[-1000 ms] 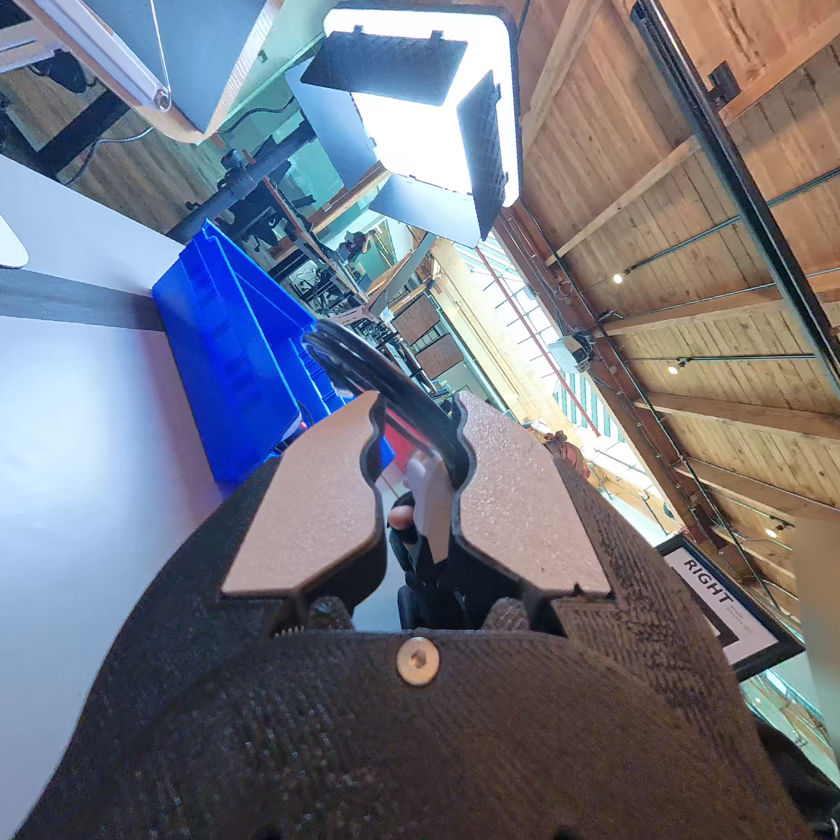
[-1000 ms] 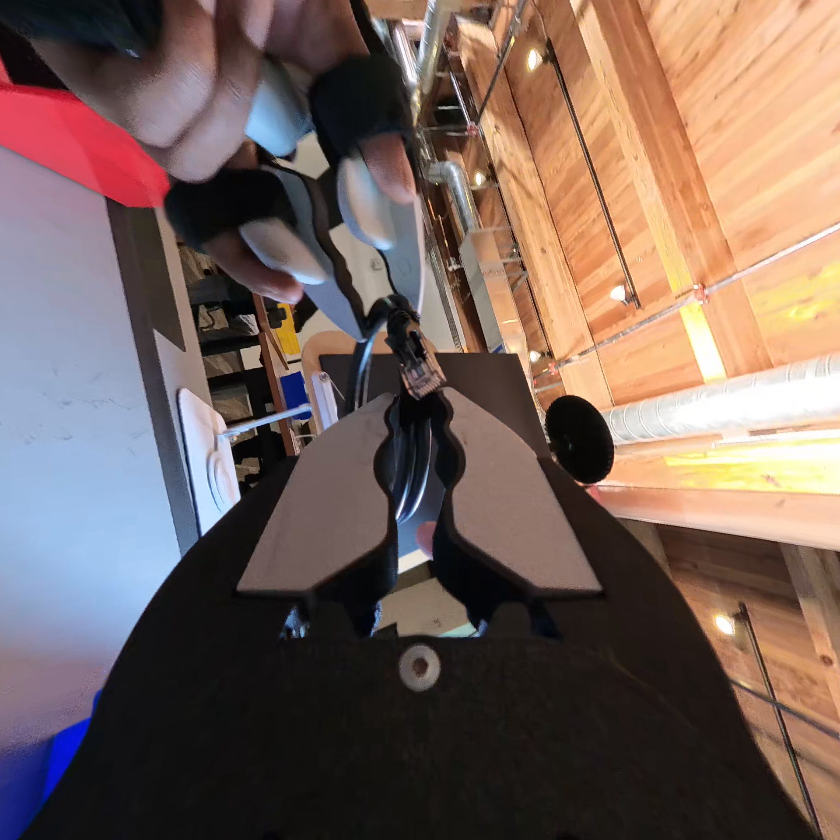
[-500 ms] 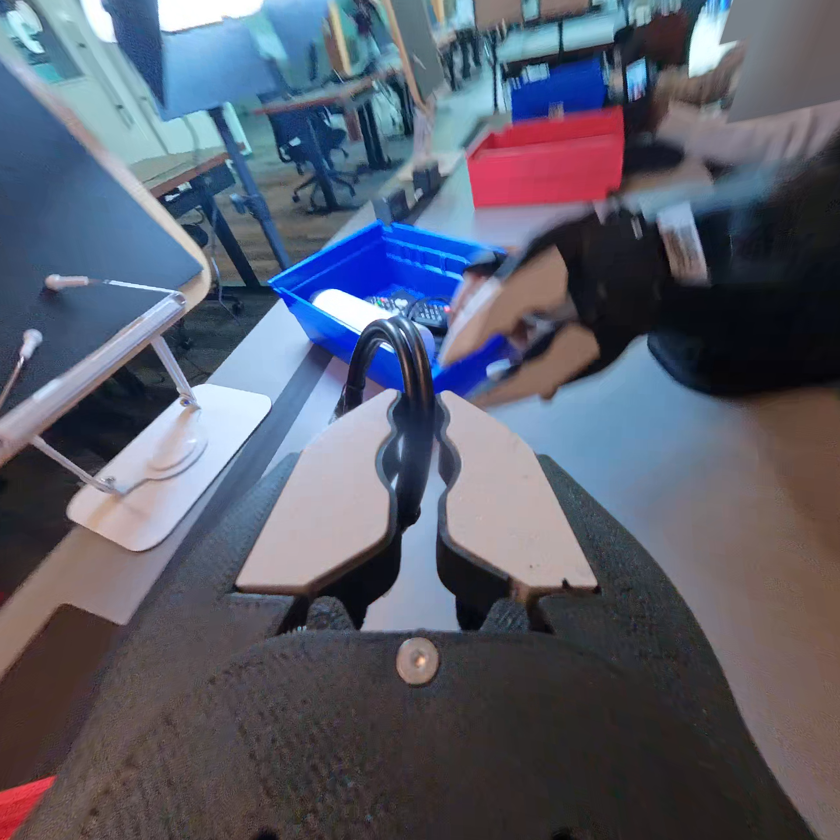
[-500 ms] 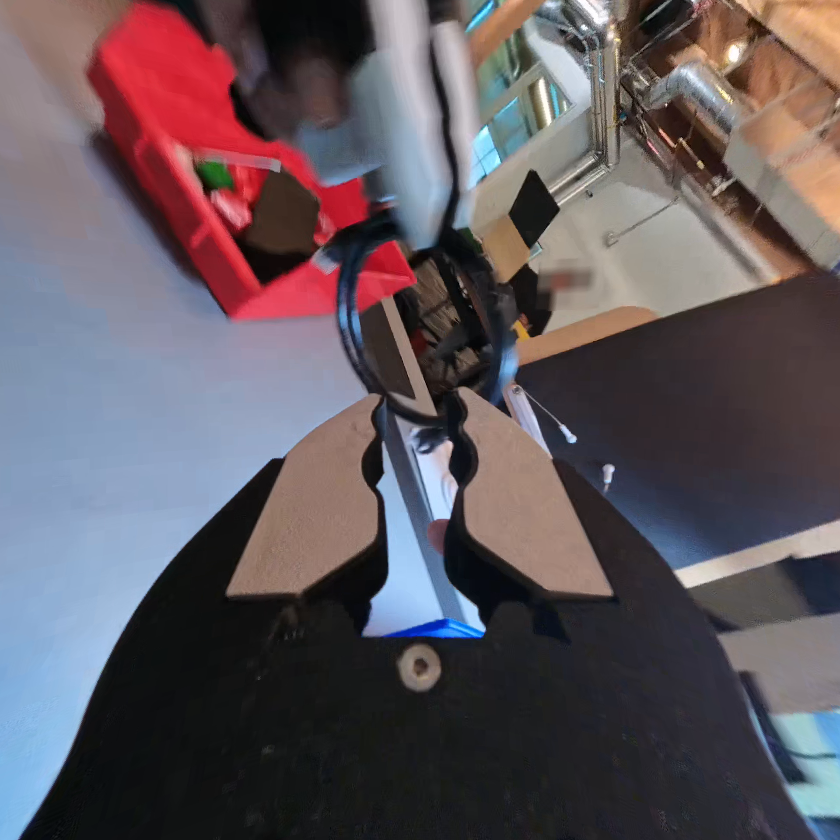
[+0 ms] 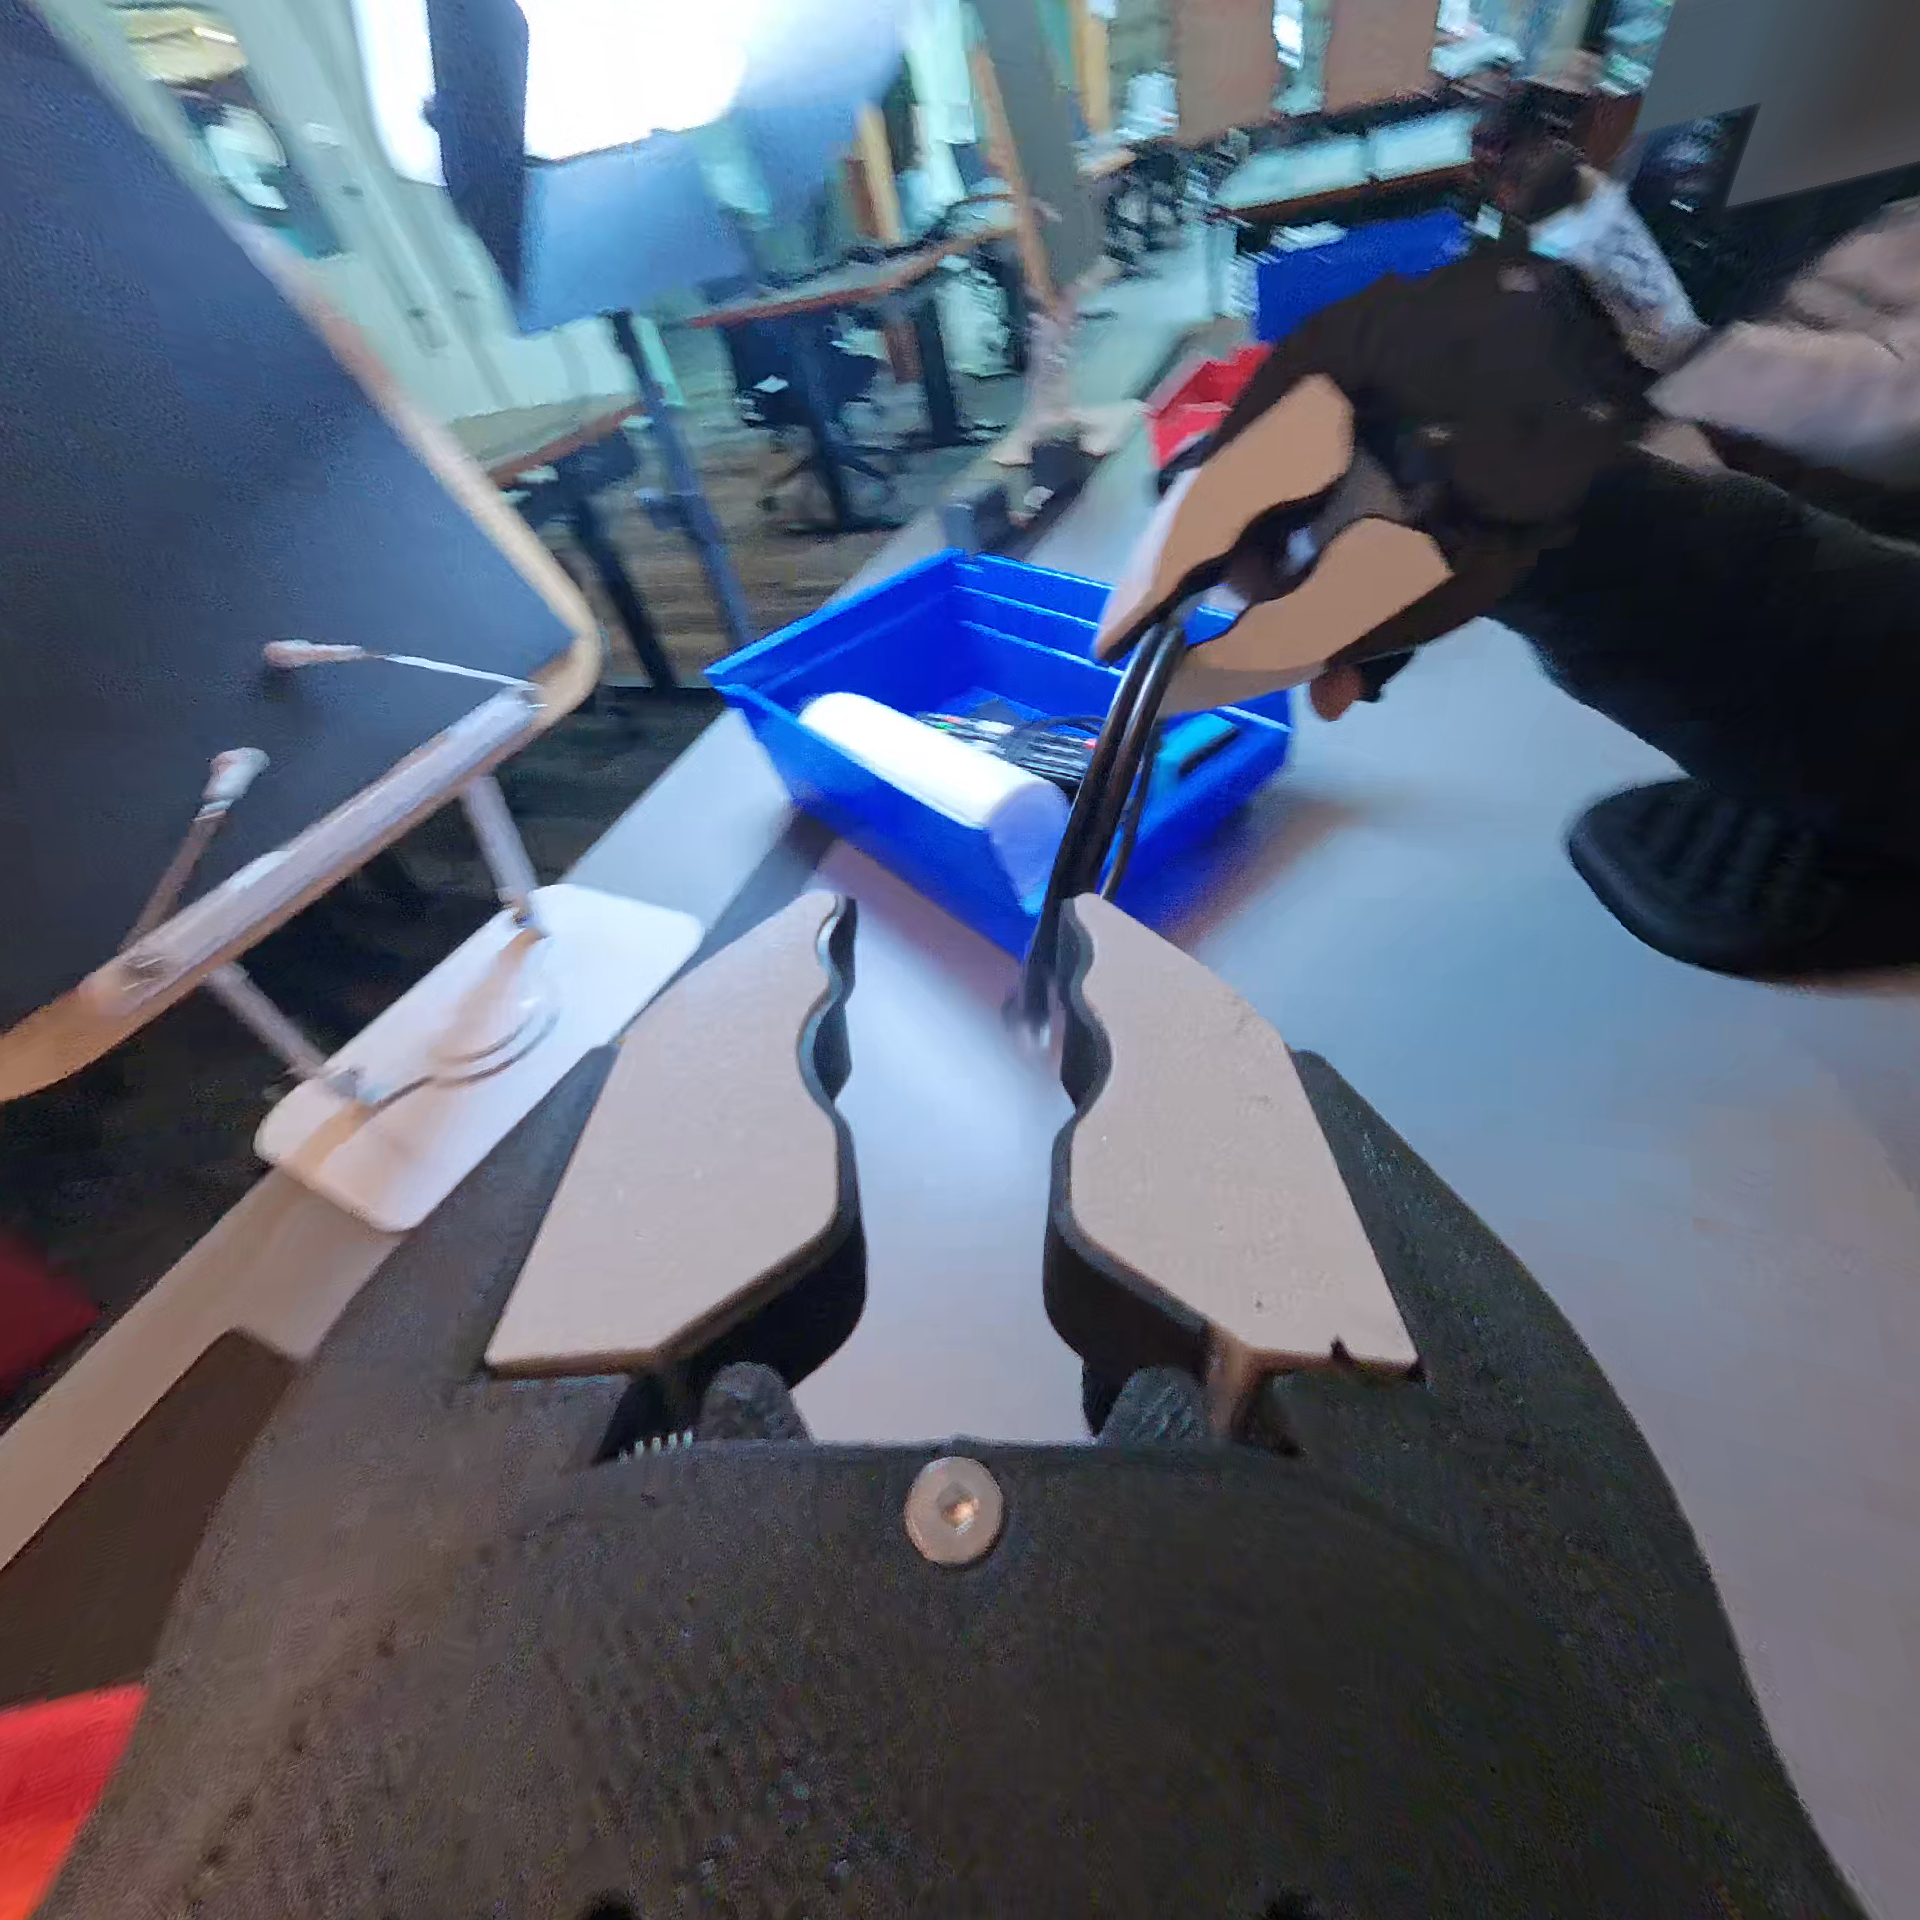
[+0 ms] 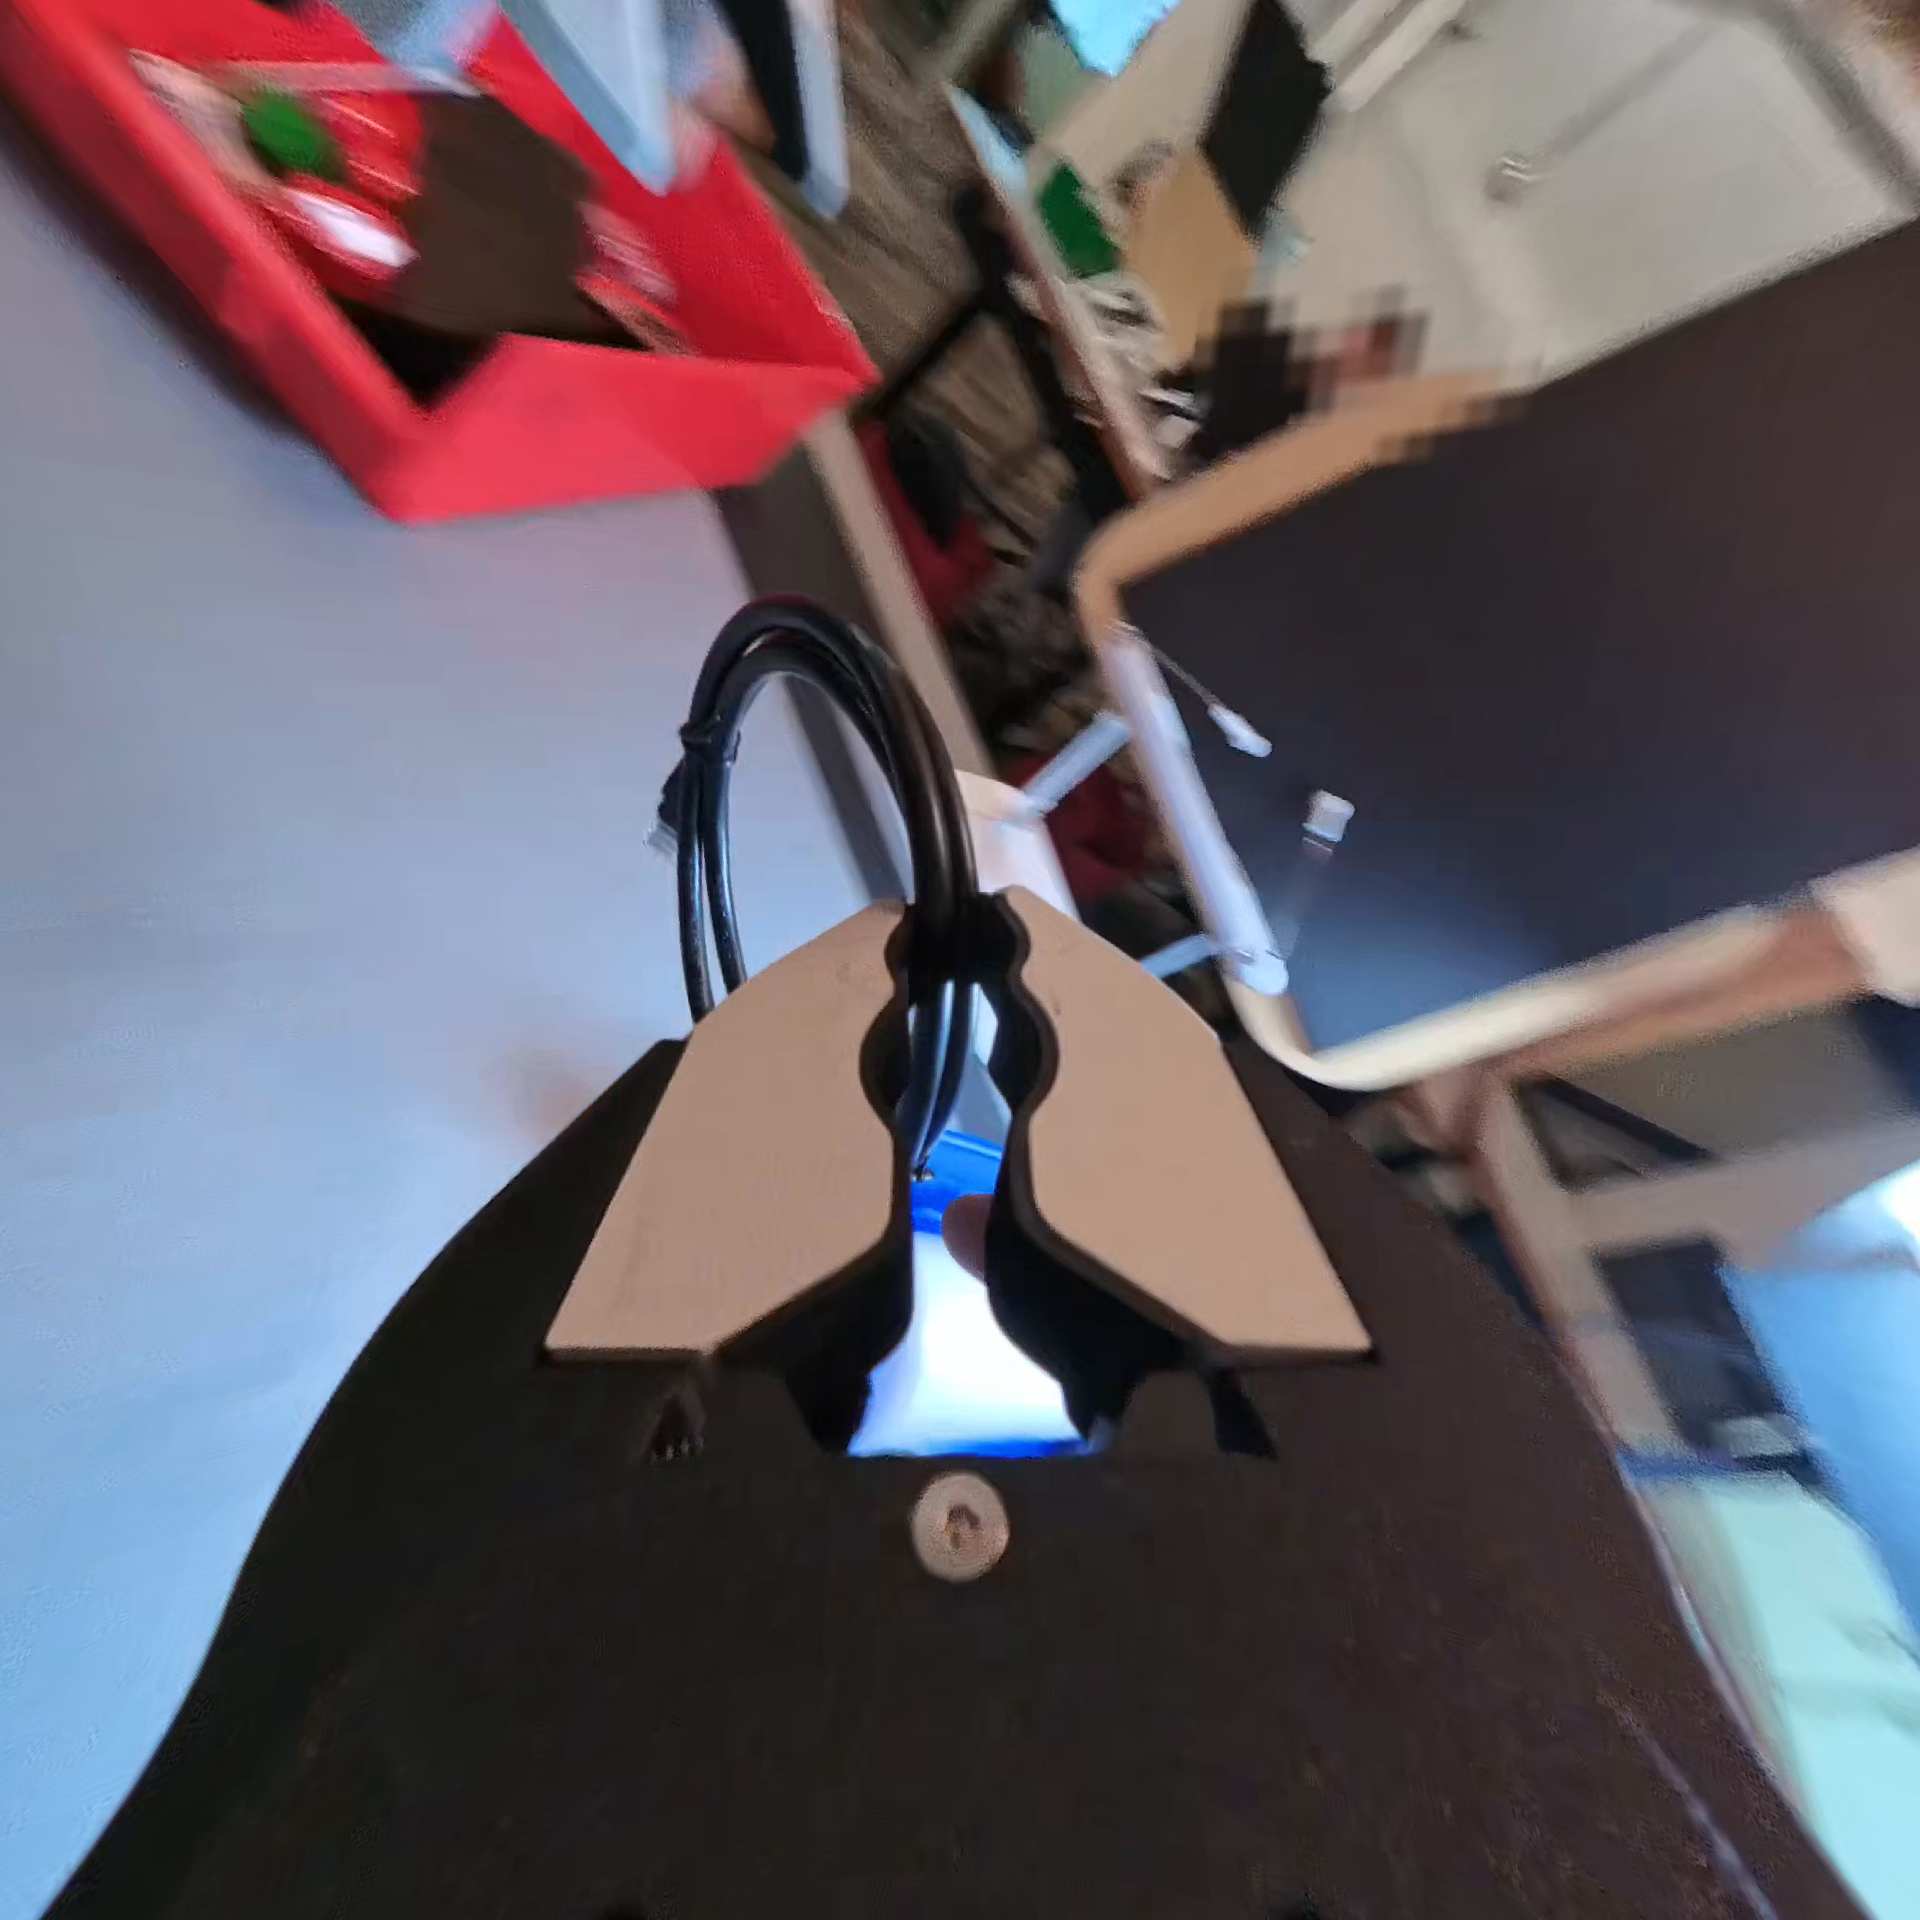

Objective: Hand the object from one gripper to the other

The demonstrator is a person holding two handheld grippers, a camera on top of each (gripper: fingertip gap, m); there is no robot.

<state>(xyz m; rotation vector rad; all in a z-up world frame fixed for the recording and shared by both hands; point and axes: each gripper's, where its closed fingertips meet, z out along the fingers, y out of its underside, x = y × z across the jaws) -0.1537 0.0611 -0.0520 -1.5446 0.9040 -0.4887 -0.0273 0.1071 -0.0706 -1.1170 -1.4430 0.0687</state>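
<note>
Grey table (image 5: 1455, 1091) carries blue bin (image 5: 914, 831), contents blurred. Right gripper (image 6: 961, 935) clamps coiled black cable (image 6: 831, 727), its connector smeared. Left gripper (image 5: 951, 956) jaws apart, empty, cable dangling just beside 1 finger.

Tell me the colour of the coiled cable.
Black; the cable shows best in the right wrist view.

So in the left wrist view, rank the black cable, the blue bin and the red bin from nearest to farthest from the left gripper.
From the left gripper:
1. Black cable: its dangling end sits just by the right fingertip.
2. Blue bin: ahead on the table, slightly right.
3. Red bin: farthest, behind the right gripper.
</note>
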